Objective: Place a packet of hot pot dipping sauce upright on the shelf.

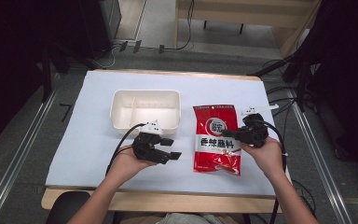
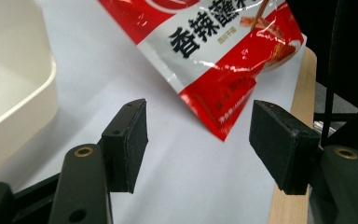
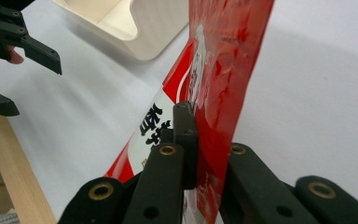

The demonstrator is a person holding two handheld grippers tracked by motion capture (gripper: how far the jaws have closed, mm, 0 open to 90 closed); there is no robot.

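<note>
- red bag [image 1: 217,139] with big black chinese writing on a white band lies on the desk [image 1: 88,135], on the right side, next to the white box.
- writing on the band reads 香辣蘸料 in the left hand-held gripper view; the small print under it is too tiny to read.
- round dark badge with white marks sits near the top of the bag in the high view; i cannot read it.
- right hand-held gripper [image 3: 200,140] is clamped on the right edge of the red bag, with its jaws pressed tight together on the shiny plastic.
- that edge of the bag stands up between the jaws in the right hand-held gripper view.
- left hand-held gripper [image 2: 198,140] has its jaws wide apart and holds nothing; the bottom corner of the bag is just past its tips, not touching.
- left hand [image 1: 123,163] holds this hand-held gripper over the desk, just in front of the white box.
- white box [image 1: 144,109] is a plastic tray with a wall inside that splits it in two parts.
- desk top is pale blue-white, with a wood edge at the front.
</note>
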